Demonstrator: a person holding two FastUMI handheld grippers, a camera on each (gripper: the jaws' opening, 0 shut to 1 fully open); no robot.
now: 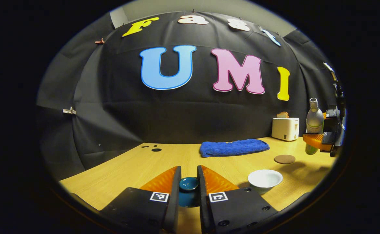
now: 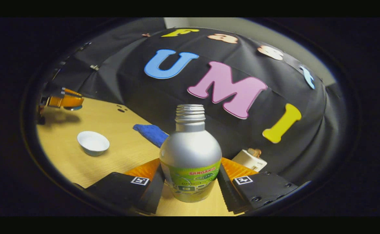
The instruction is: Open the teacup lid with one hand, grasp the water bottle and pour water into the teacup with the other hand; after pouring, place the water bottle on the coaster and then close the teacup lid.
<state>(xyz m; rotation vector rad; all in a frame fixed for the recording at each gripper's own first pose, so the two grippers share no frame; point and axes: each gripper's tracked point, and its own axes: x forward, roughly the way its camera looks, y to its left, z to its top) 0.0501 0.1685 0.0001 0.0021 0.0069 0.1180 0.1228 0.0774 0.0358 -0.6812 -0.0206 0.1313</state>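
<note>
Left gripper point(image 1: 189, 177) fingers clasping teacup lid point(image 1: 189, 184), right gripper point(image 2: 190, 169) fingers gripping upright water bottle point(image 2: 190, 152), neck up.

Both grippers closed, each on its own load.

The left gripper point(image 1: 189, 182) sits low over the tabletop point(image 1: 118, 169), jaws nearly together, pinching the teacup lid point(image 1: 189, 184) by its knob. The right gripper point(image 2: 190, 180) is raised and tilted, both fingers pressed against the sides of the water bottle point(image 2: 190, 152).

Both views look low across the table point(image 1: 118, 169), sharing the white teacup point(image 1: 265, 180).
</note>
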